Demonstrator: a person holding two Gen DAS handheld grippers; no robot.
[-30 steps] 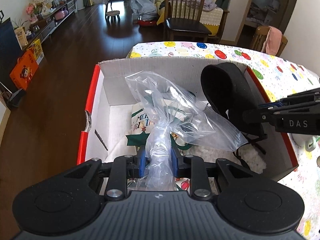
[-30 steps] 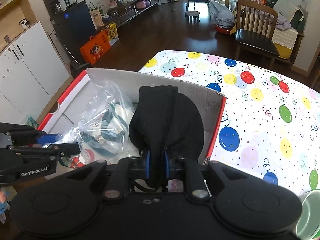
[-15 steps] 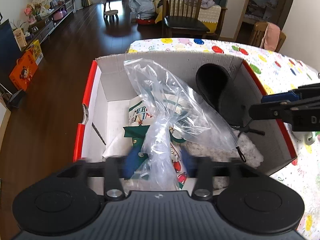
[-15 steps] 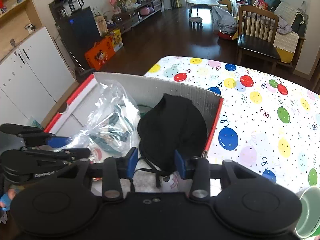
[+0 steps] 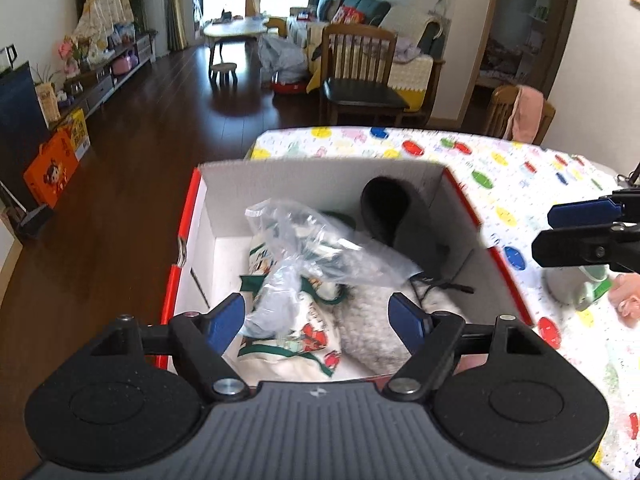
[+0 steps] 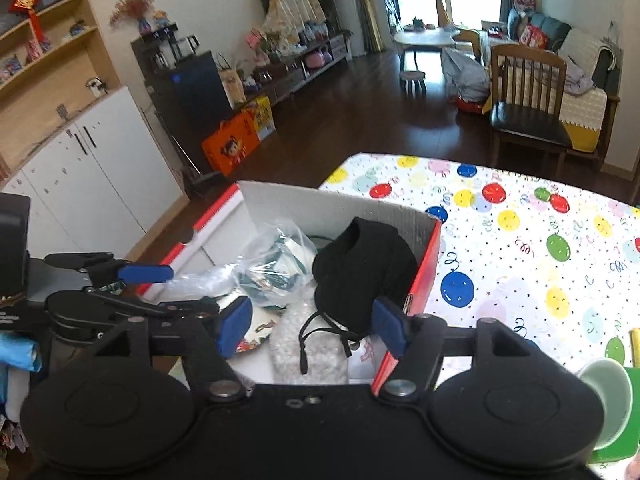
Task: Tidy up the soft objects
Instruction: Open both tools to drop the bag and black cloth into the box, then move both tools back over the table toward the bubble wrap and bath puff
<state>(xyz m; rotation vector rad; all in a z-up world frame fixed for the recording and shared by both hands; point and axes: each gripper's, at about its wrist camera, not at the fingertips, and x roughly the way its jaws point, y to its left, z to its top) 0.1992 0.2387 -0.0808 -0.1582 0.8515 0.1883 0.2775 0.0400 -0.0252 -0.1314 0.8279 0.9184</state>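
A cardboard box [image 5: 320,168] with red outer sides stands at the table's left edge. Inside lie a clear plastic bag [image 5: 320,248] of Christmas-print fabric, a black cloth piece [image 5: 384,208] with a drawstring against the right wall, and a white fluffy item [image 5: 372,328]. My left gripper [image 5: 316,316] hovers above the box's near side, its jaws opening, and the bag rests free below them. My right gripper [image 6: 312,326] hangs over the near right corner, jaws opening. The black cloth [image 6: 360,268] lies loose beneath it, untouched by the pads.
The table wears a balloon-print cloth [image 6: 520,240]. A green cup [image 6: 608,396] stands to the right of the box, near my right gripper. A wooden chair [image 5: 360,80] stands beyond the table's far end. Dark floor drops away left of the box.
Both grippers went from shut to open and drew back and up. The plastic bag and the black cloth were let go and have settled down into the box.
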